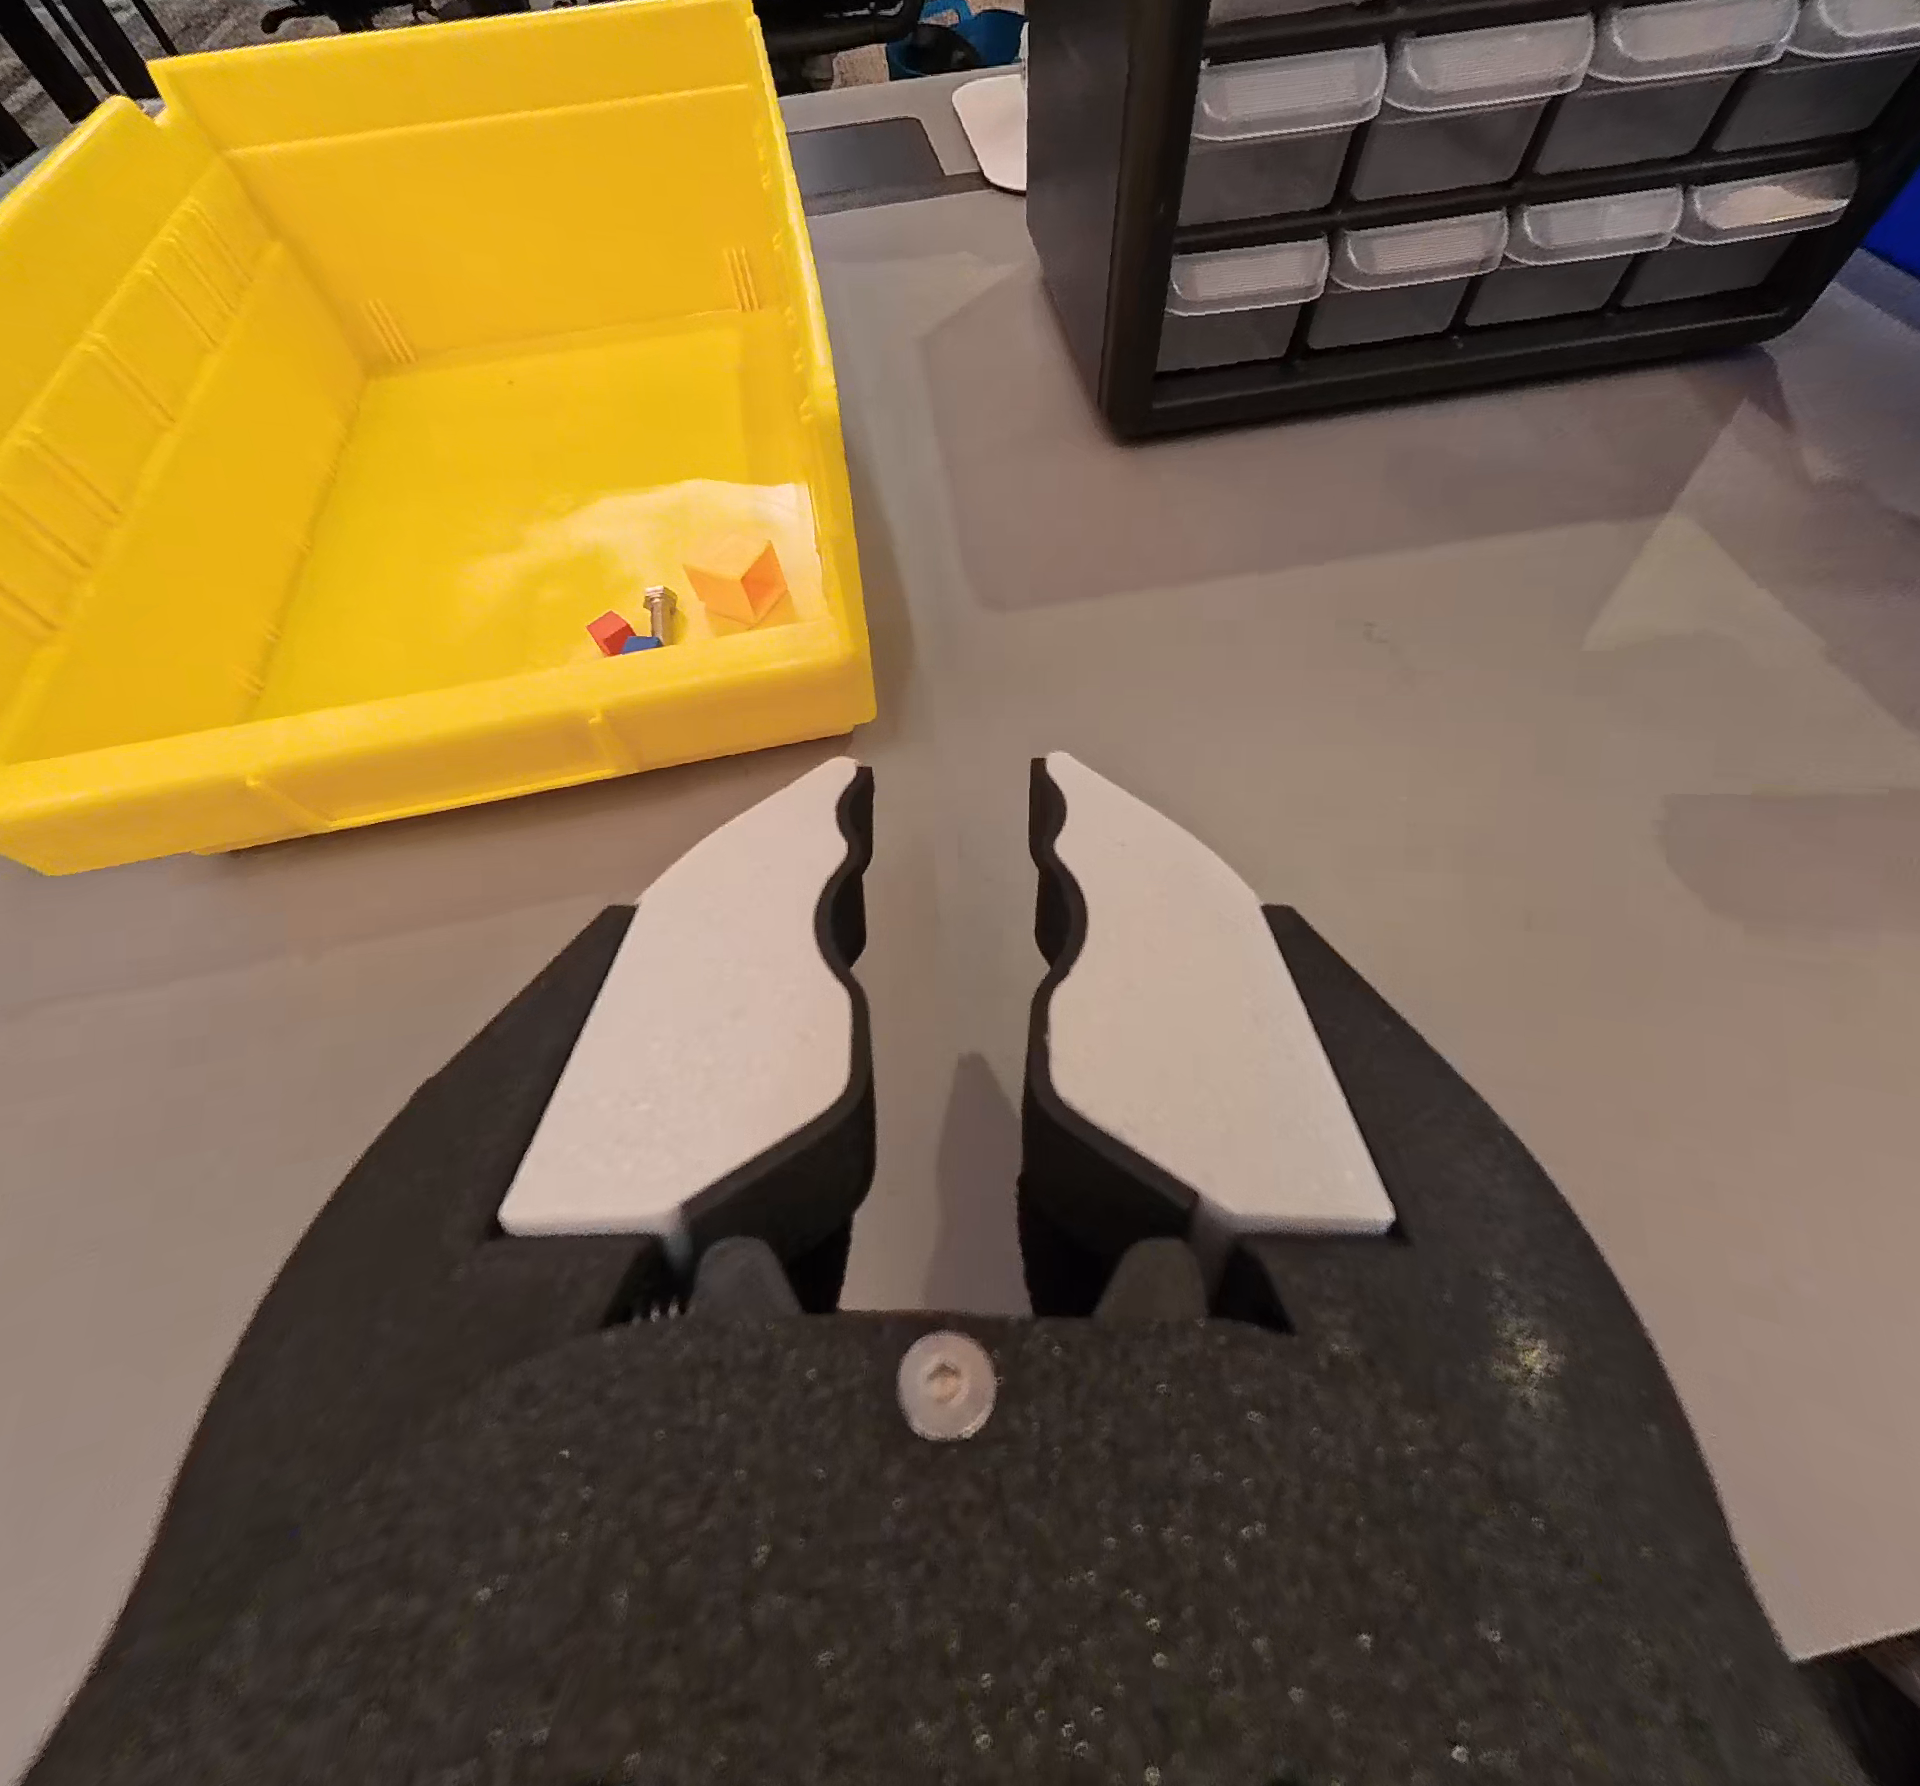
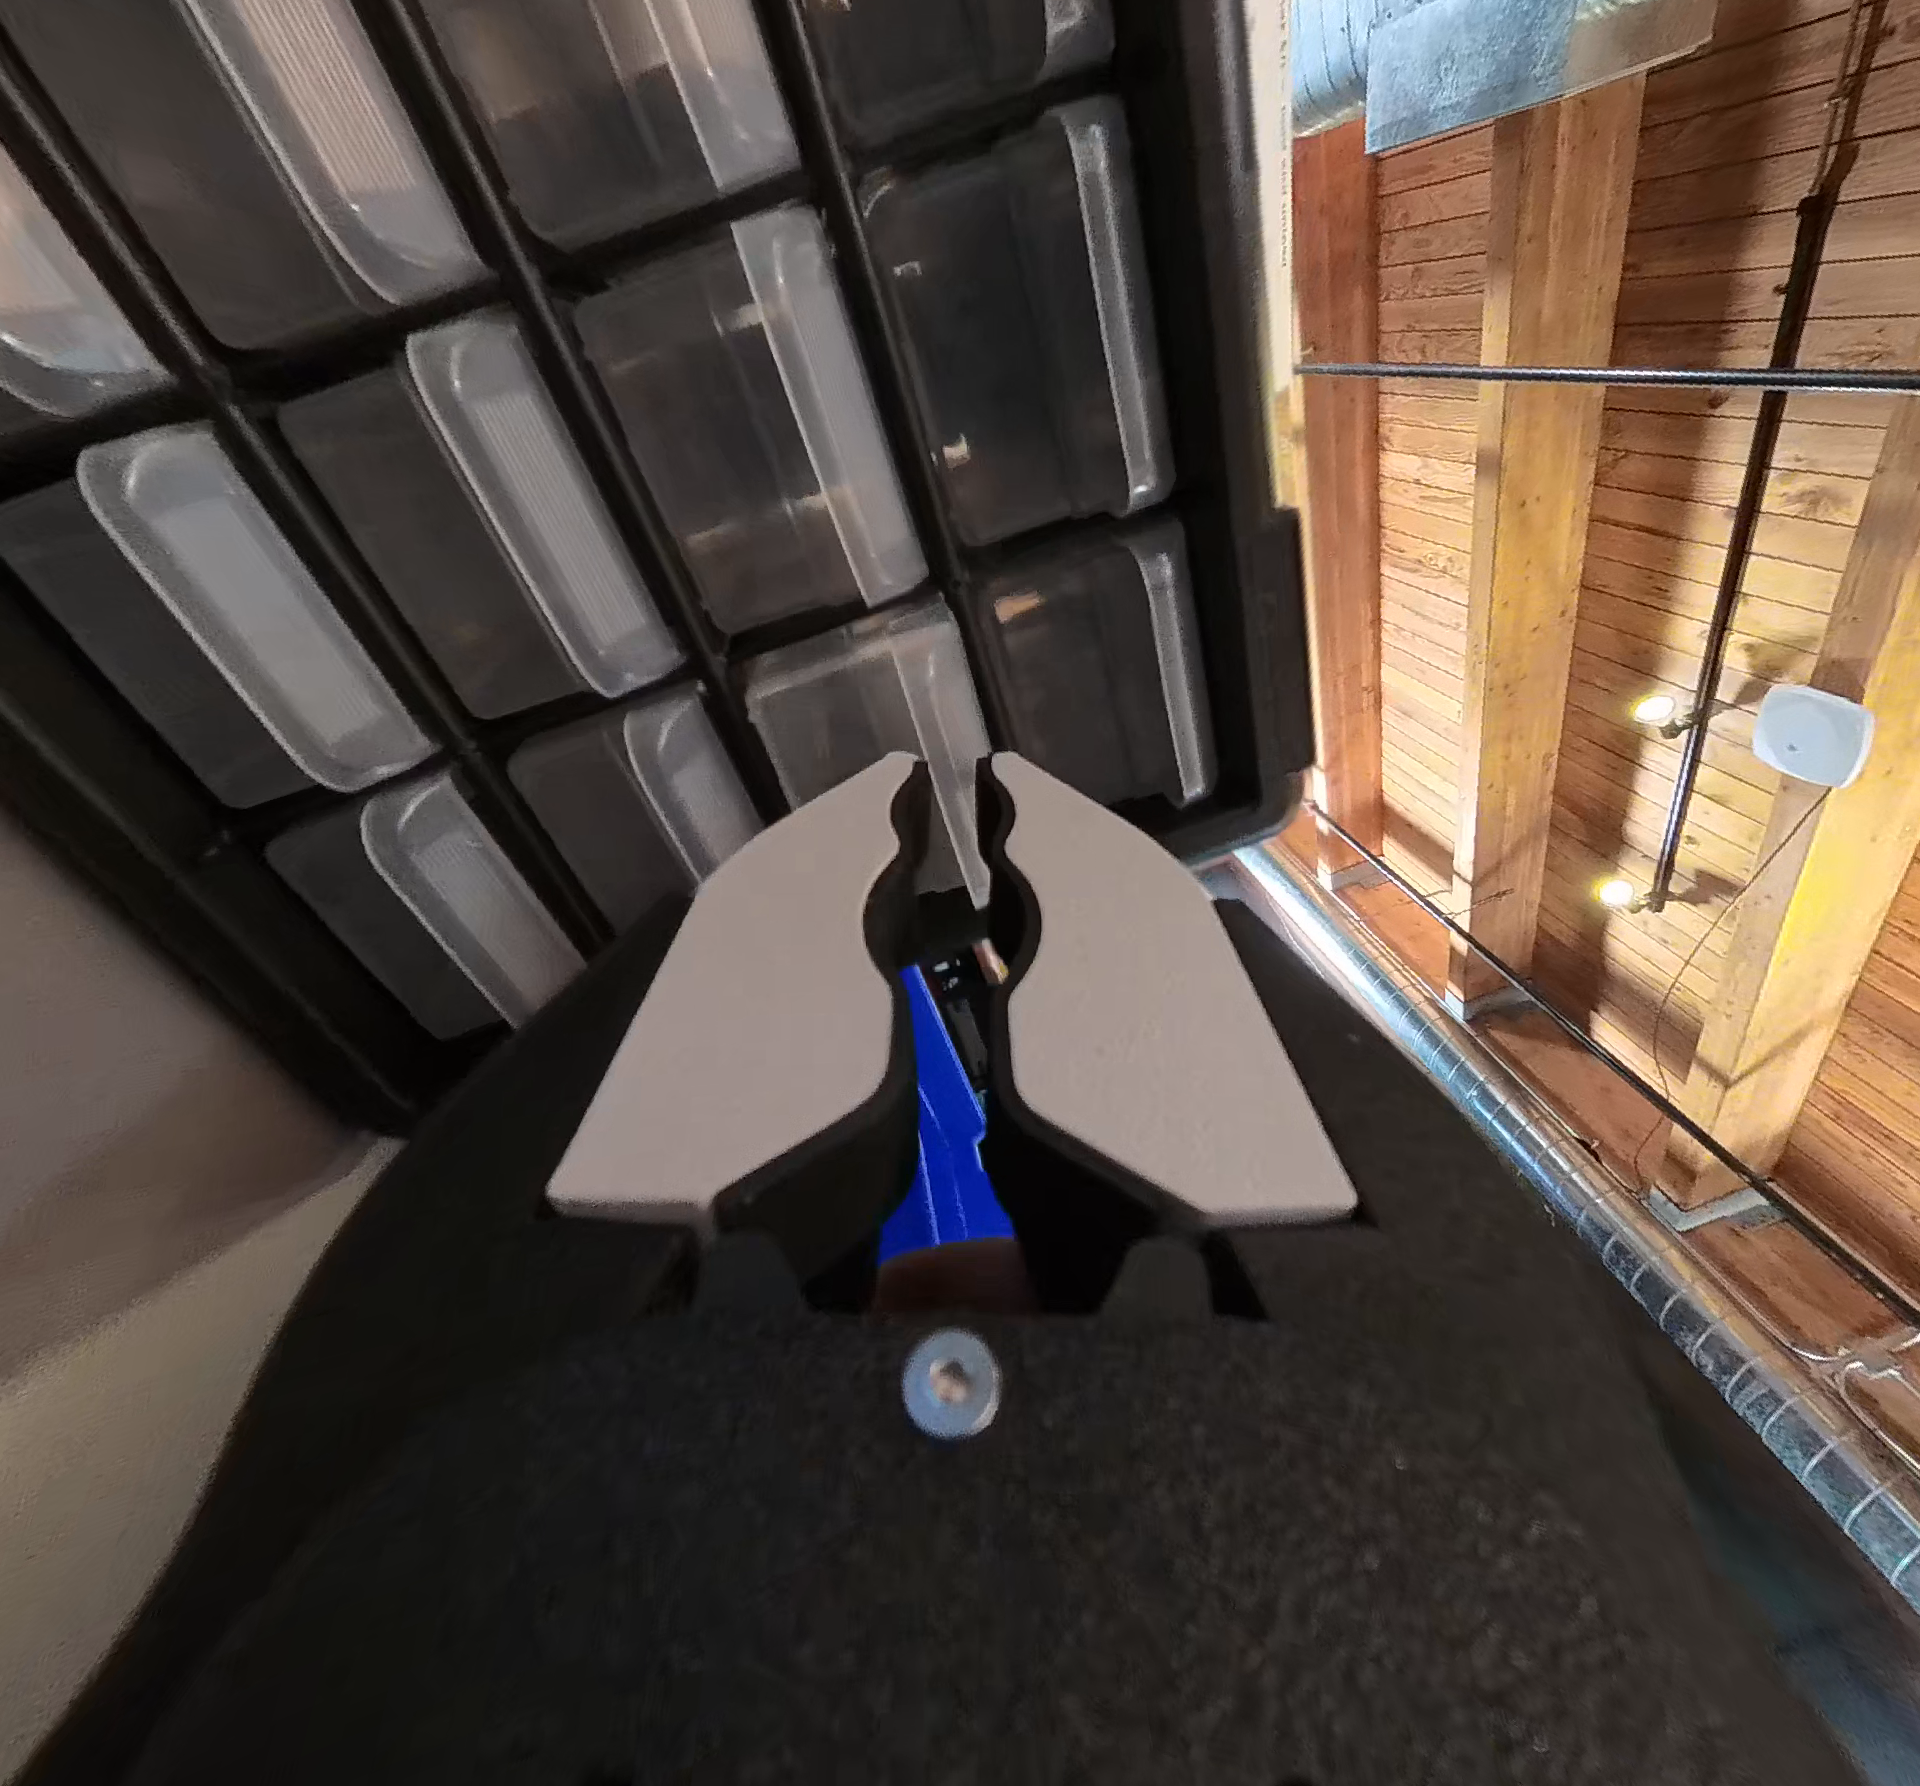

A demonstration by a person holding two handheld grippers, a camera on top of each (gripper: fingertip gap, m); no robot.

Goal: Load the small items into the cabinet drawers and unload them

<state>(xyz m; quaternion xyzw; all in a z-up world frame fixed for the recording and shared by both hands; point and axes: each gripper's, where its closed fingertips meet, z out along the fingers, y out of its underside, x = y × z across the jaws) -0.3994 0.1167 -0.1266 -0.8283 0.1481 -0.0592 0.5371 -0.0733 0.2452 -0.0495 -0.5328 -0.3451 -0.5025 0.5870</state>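
Left wrist view: the left gripper (image 1: 951, 780) hangs over the bare grey tabletop (image 1: 1299, 801) with its jaws released, a clear gap between the white-faced fingers and nothing in it. Ahead of the left jaw and just beyond its tip sits the big yellow plastic bin (image 1: 436, 780). The small items lie together in the bin's near right corner, the part closest to the jaws: an orange cube (image 1: 732, 583), a small red cube (image 1: 609, 633), a blue piece (image 1: 642, 643) half hidden by the bin wall, and a short silver bolt (image 1: 659, 609). Sitting in that corner, they are a short reach for this gripper, which looks parked and ready to pick one up. Ahead and to the right of the right jaw, well apart from it, stands the black-framed cabinet of clear plastic drawers (image 1: 1455, 209), all appearing pushed in from here.

Right wrist view: the right gripper (image 2: 951, 780) is tilted steeply and pressed close to the cabinet front. Its jaws are clenched on the thin clear pull lip of one drawer (image 2: 951, 801), in the column second from the cabinet's edge; the lip runs straight down between the fingertips. Pinching the lip is probably meant to pull that drawer out so an item can go in or come out. Deeper between the fingers something blue (image 2: 940, 1134) shows; I cannot tell what it is.
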